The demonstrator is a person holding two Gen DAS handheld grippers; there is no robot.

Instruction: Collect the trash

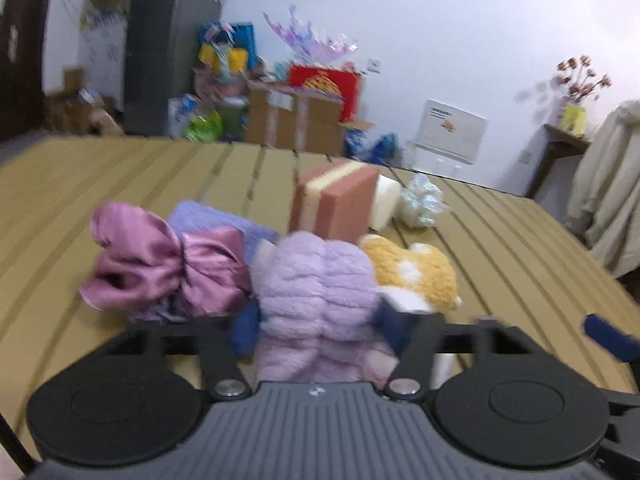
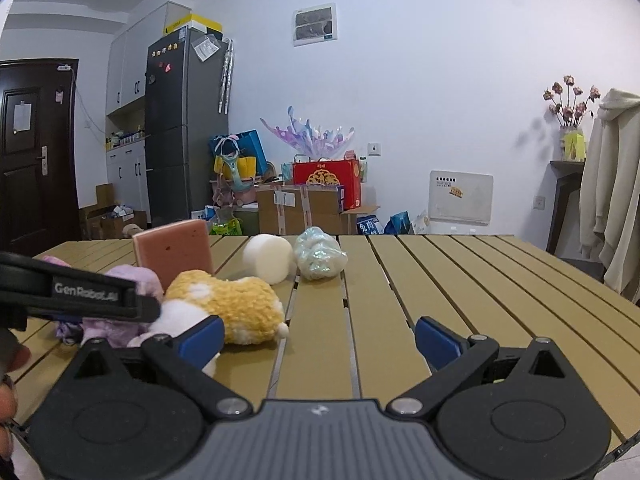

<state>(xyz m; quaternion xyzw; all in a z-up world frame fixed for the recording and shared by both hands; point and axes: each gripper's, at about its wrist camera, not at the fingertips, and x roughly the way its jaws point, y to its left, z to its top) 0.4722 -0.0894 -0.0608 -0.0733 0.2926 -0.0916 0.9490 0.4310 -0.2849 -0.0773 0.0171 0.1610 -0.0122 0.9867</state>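
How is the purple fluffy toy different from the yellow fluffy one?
The purple plush toy is all lilac and sits squeezed between the left tool's fingers; the yellow plush toy has white patches and lies free on the slatted table, beside the open right tool. Both are soft and fuzzy.

Dark fridge point(image 2: 185, 128) standing against the far wall, red gift box point(image 2: 326, 179) sitting on stacked cardboard boxes point(image 2: 298, 208), dried flowers point(image 2: 570, 100) standing on a shelf, cream coat point(image 2: 612, 184) hanging at right, brown door point(image 2: 34, 152) standing at left.

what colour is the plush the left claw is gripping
Pale lilac purple, a fluffy plush held in the left claw; clearest in the left wrist view.
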